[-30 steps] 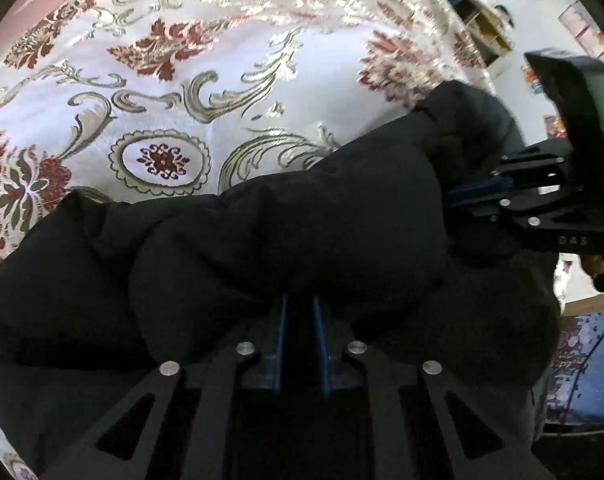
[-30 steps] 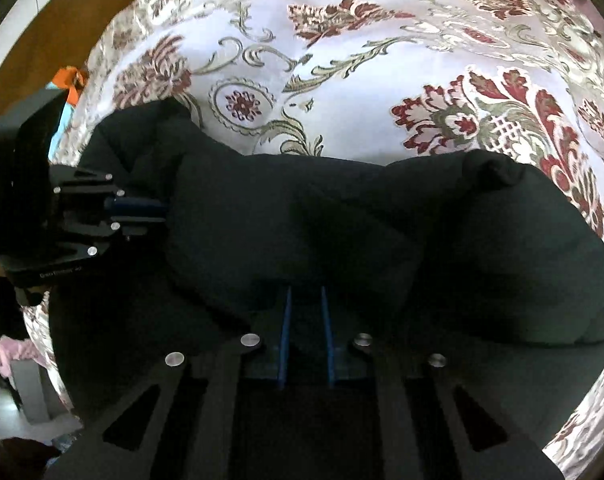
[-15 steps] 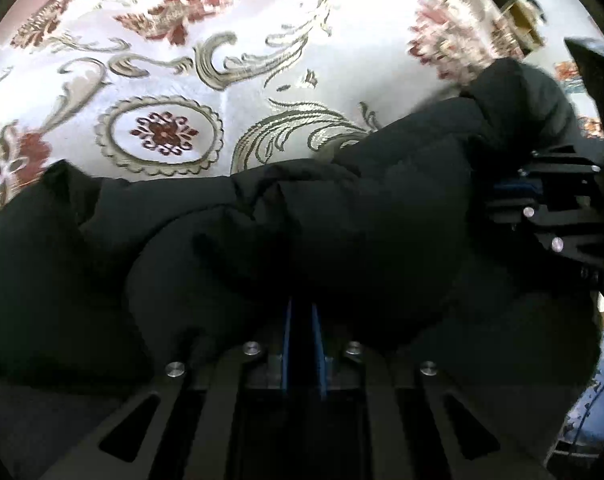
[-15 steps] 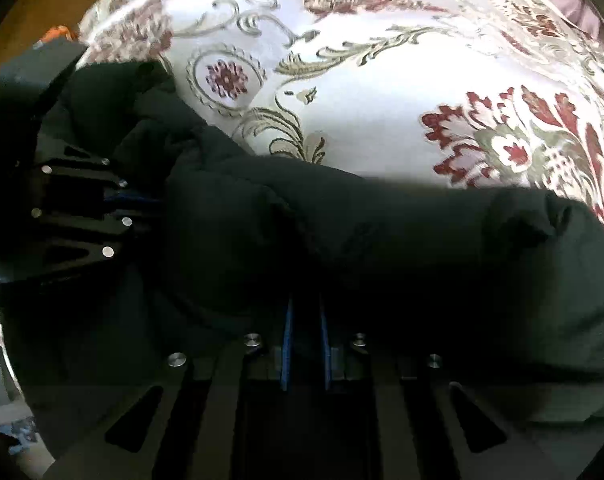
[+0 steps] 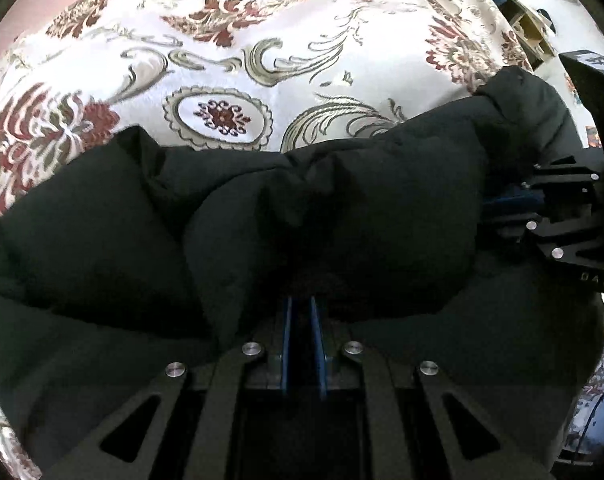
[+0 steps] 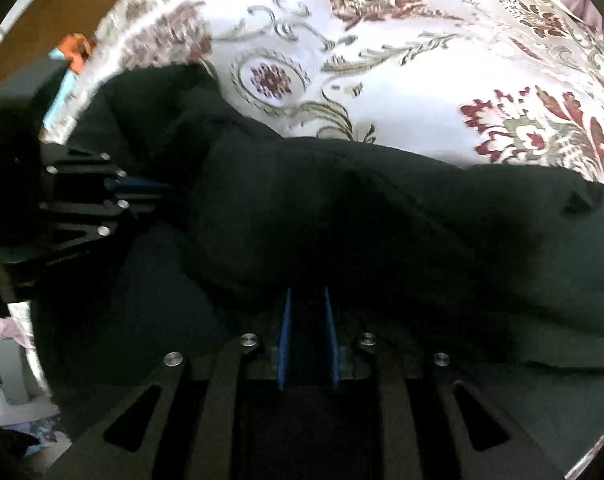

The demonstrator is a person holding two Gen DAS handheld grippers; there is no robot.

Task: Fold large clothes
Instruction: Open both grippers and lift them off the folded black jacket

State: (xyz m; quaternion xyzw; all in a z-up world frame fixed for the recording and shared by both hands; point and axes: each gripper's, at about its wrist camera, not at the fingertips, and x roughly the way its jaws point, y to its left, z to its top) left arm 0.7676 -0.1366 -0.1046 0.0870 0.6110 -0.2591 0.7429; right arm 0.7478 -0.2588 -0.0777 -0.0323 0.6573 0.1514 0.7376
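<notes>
A large black puffy jacket [image 5: 302,208] lies bunched on a floral bedspread [image 5: 229,60]. My left gripper [image 5: 300,304] is shut on a fold of the jacket, its blue fingers nearly together with fabric between them. My right gripper [image 6: 306,296] is also shut on the jacket [image 6: 382,216], gripping its near edge. In the left wrist view the right gripper [image 5: 502,204] shows at the right, clamped on the jacket. In the right wrist view the left gripper [image 6: 141,188] shows at the left, clamped on the same fold. The fingertips are hidden in the fabric.
The white bedspread [image 6: 422,60] with red and gold patterns stretches beyond the jacket. A wooden door or wall [image 6: 61,8] stands at the far left. Shelves and clutter [image 5: 526,20] sit off the bed's right edge.
Both grippers have moved with the held jacket fold over the bed. The right wrist view has shifted and is blurred at the left.
</notes>
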